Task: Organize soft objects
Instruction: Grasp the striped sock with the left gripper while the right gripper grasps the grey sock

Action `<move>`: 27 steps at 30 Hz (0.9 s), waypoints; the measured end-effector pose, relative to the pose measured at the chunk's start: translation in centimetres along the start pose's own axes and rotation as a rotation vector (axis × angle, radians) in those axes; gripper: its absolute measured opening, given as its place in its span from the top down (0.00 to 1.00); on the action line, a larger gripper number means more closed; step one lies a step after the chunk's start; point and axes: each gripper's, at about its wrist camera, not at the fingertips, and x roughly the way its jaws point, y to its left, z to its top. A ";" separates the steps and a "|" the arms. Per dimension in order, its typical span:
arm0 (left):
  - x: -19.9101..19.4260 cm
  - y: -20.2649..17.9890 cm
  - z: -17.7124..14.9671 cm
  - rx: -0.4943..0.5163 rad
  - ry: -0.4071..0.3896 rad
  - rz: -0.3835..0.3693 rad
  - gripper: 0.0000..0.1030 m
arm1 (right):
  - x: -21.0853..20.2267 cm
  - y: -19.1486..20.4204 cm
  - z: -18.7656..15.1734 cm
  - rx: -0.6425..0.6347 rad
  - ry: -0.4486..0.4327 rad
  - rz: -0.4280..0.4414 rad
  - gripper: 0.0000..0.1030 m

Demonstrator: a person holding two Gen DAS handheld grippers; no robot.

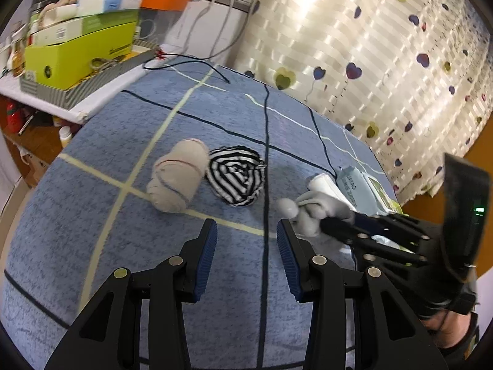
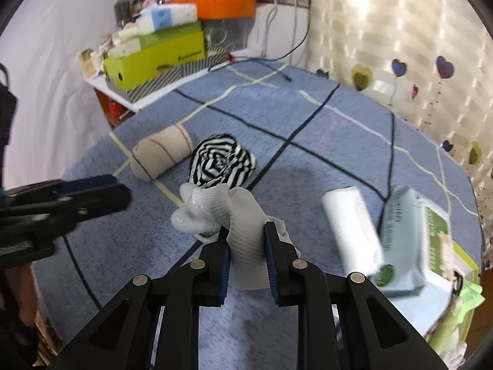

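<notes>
Right gripper (image 2: 246, 231): pinching white knit sock (image 2: 234, 212) over blue bedspread (image 2: 323, 117) | left gripper (image 1: 246, 237): spread, empty | striped roll (image 2: 220, 162): just beyond sock, touching beige roll (image 2: 160, 154) | wipes pack (image 2: 409, 240): right of sock

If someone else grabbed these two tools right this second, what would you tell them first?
Right hand-held gripper: shut on the white glove, near the middle of the blue bedspread.
Left hand-held gripper: open, empty, hanging over the bedspread beside it.
Done: beige roll and striped bundle lie side by side.
Left: place the glove, probably next to them; the white roll by the wipes pack looks unsorted.
</notes>
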 end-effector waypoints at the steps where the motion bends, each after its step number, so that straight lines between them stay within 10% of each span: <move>1: 0.3 -0.4 0.1 0.011 0.004 0.001 0.59 | -0.6 -0.3 -0.1 0.008 -0.011 -0.001 0.81; 27: 12.3 -3.2 4.4 0.156 0.107 0.228 0.66 | -5.7 -4.5 -0.4 0.099 -0.125 -0.023 0.81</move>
